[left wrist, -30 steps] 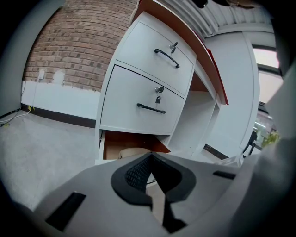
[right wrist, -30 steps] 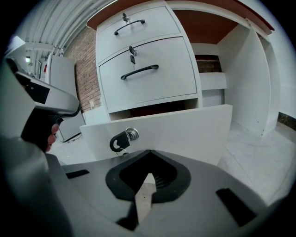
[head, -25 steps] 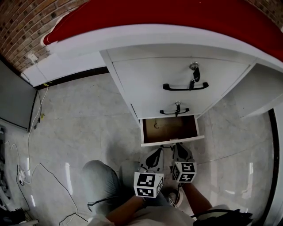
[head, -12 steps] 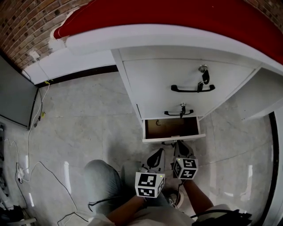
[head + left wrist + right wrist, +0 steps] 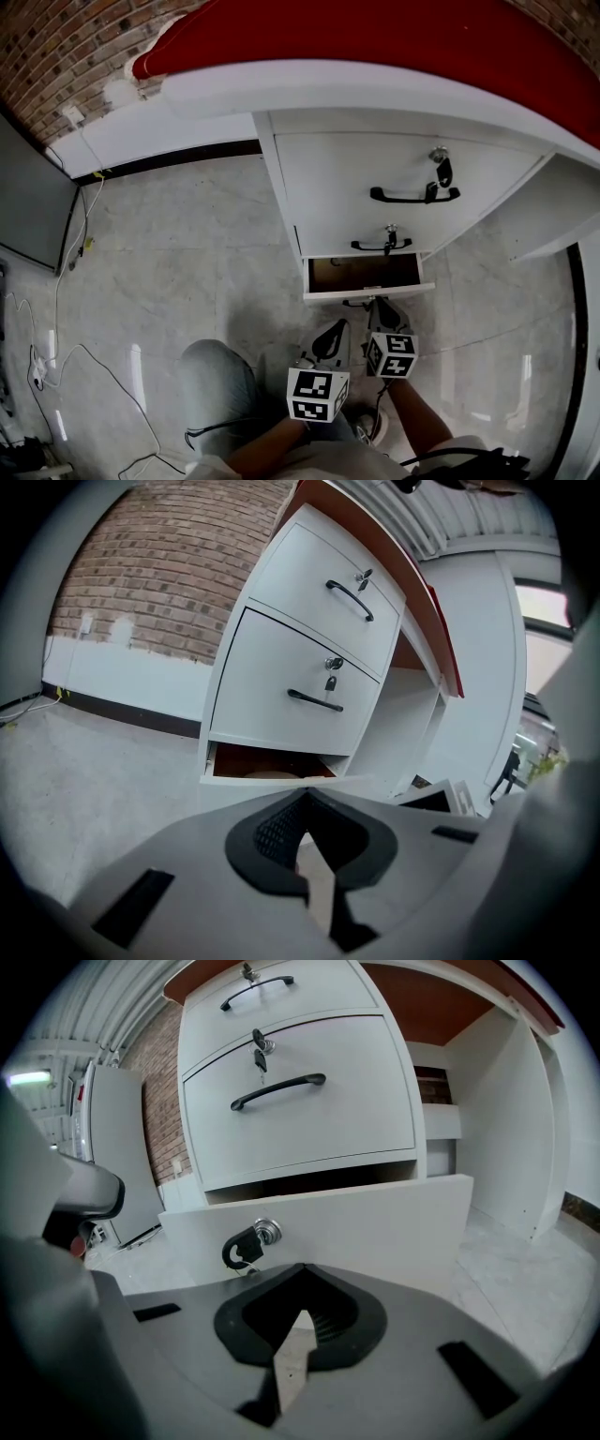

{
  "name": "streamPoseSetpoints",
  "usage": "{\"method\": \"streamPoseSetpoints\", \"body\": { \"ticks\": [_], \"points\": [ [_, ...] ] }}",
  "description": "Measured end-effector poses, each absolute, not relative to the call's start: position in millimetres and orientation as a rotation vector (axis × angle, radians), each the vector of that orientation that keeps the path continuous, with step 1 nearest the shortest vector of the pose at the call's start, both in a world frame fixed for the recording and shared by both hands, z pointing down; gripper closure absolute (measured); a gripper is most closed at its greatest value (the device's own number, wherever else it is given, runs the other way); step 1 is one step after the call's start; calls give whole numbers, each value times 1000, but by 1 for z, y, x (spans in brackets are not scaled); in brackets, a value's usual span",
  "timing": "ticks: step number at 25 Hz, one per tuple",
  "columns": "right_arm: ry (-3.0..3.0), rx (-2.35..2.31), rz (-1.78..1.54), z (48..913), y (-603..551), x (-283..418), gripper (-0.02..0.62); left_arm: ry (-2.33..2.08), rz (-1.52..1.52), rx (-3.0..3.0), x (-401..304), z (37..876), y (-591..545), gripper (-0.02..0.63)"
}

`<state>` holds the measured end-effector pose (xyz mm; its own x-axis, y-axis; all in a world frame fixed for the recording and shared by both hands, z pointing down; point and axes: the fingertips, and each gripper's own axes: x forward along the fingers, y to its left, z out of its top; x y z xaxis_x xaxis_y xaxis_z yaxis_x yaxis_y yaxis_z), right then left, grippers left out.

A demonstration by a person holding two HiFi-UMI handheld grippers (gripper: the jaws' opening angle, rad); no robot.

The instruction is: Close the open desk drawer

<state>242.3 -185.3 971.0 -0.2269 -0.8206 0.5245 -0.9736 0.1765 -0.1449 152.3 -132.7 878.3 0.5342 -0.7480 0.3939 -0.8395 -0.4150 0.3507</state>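
The white bottom drawer of the cabinet under the red desk top stands a little open, showing a brown inside. In the right gripper view its front panel fills the middle, with a key in the lock. My right gripper is shut and empty, its tip at or right against that front. Beside it and further back, my left gripper is shut and empty, apart from the drawer.
Above are two shut drawers with black handles. The desk's white side panel stands to the right. A knee in jeans is at lower left. Cables lie on the grey floor by a dark panel.
The bottom drawer has slid inwards and its opening is much narrower. My right gripper has gone forward with its front; the left one has followed slightly.
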Motion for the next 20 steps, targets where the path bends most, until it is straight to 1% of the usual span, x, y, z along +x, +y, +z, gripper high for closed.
{"method": "streamPoseSetpoints", "body": {
  "ticks": [20],
  "points": [
    [-2133,1727,608,971,-209,242,598,-1287,251,2265,149,882,-131,606]
  ]
}}
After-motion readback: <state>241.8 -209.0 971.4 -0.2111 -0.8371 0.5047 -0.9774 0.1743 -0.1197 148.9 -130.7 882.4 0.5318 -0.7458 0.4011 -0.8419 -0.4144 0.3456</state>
